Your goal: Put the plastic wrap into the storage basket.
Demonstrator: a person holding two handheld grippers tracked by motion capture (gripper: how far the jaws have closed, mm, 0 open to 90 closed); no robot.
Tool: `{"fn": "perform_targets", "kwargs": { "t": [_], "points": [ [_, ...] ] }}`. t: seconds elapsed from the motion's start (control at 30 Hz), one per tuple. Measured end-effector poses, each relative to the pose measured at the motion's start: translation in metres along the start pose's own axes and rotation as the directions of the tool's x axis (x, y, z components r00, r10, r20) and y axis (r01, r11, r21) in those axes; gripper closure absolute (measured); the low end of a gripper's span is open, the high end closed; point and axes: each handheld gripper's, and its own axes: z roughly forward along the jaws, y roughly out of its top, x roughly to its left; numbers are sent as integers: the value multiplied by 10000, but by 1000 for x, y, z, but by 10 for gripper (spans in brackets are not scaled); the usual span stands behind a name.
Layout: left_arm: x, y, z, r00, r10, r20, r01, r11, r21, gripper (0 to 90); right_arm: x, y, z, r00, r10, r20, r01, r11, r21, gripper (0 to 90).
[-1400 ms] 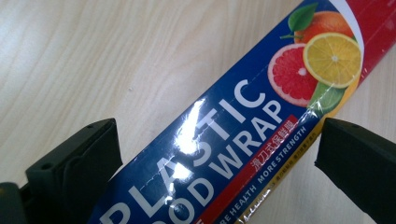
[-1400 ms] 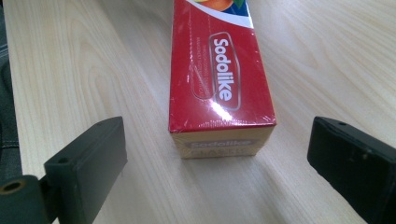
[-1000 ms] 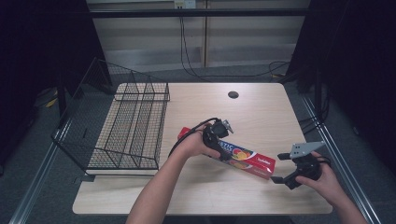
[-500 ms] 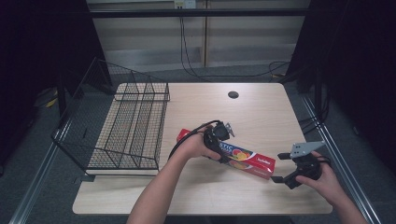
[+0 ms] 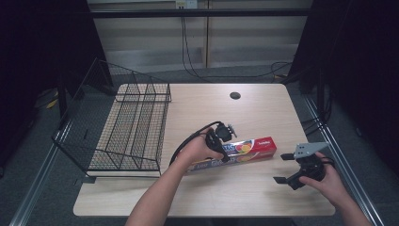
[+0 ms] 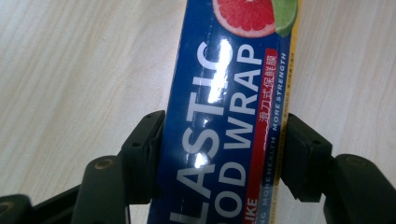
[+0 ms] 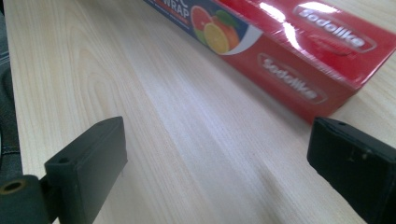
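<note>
- While it lies flat on the wooden worktop [image 5: 263, 117], toward the front edge and a little right of the middle, the plastic wrap box [image 5: 244, 150] is clamped across its width by the left gripper [image 5: 221, 146].
- In the left gripper view the two black fingers [image 6: 142, 158] press against the long sides of the box [image 6: 224, 116]; they have just been closing, with the box between them.
- The box runs roughly along the front edge, its red end toward the right edge and its blue end under the left hand [image 5: 200, 148].
- The right gripper [image 5: 284, 168] sits near the front right corner, just beside the box's red end and apart from it.
- In the right gripper view its fingers [image 7: 88, 163] stand spread wide with bare wood between them, and the red end of the box [image 7: 299, 65] lies just ahead.
- A black wire rack [image 5: 127, 127] stands along the left edge.
</note>
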Motion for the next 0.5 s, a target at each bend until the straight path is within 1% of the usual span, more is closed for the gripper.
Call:
{"fn": "perform_targets", "kwargs": {
  "t": [0.03,0.07,0.13,0.17,0.2,0.23,0.27,0.3,0.33,0.37,0.4,0.43,0.47,0.5],
  "points": [
    [2,0,-2,9999,105,0,-105,9998,186,415,0,0,0,10000,-8,56,8,10000,2,45],
    [2,0,-1,9996,-258,-74,258,9997,-11,421,0,0,0,10000,-22,38,22,10000,-4,45],
    [4,-1,-2,9985,-527,-116,527,9986,-29,431,0,0,0,10000,46,33,-46,10000,-23,45],
    [5,-1,-3,9981,-612,-98,612,9981,65,433,0,0,0,10000,38,32,-37,10000,-19,45],
    [5,0,-5,9975,-695,-135,695,9976,-42,435,0,0,0,10000,37,33,-37,10000,-14,45],
    [6,0,-7,9956,-922,-146,922,9957,19,437,0,0,-1,10000,30,64,-30,10000,-4,45],
    [7,1,-9,9949,-998,-163,998,9950,-12,438,0,0,-1,10000,18,63,-18,10000,-3,45],
    [8,1,-12,9919,-1260,-148,1260,9920,3,439,-1,0,-1,10000,33,40,-33,10000,-42,45],
    [10,2,-15,9908,-1343,-159,1344,9909,60,440,-1,0,-1,10000,36,41,-36,10000,-53,45],
    [10,2,-17,9874,-1553,-294,1553,9879,-41,442,-1,0,-1,10000,52,74,-51,9999,-87,45],
    [12,3,-20,9877,-1518,-372,1522,9883,59,443,-1,0,-2,10000,53,76,-52,10000,-68,45],
    [13,3,-23,9850,-1663,-468,1668,9860,79,443,-1,0,-2,10000,27,81,-26,10000,-89,45],
    [13,4,-26,9835,-1722,-546,1726,9850,28,443,0,1,-2,9999,76,81,-76,9999,-114,45],
    [15,4,-30,9845,-1666,-548,1671,9859,35,443,-1,1,-2,9999,57,86,-56,9999,-135,45]
  ]
}}
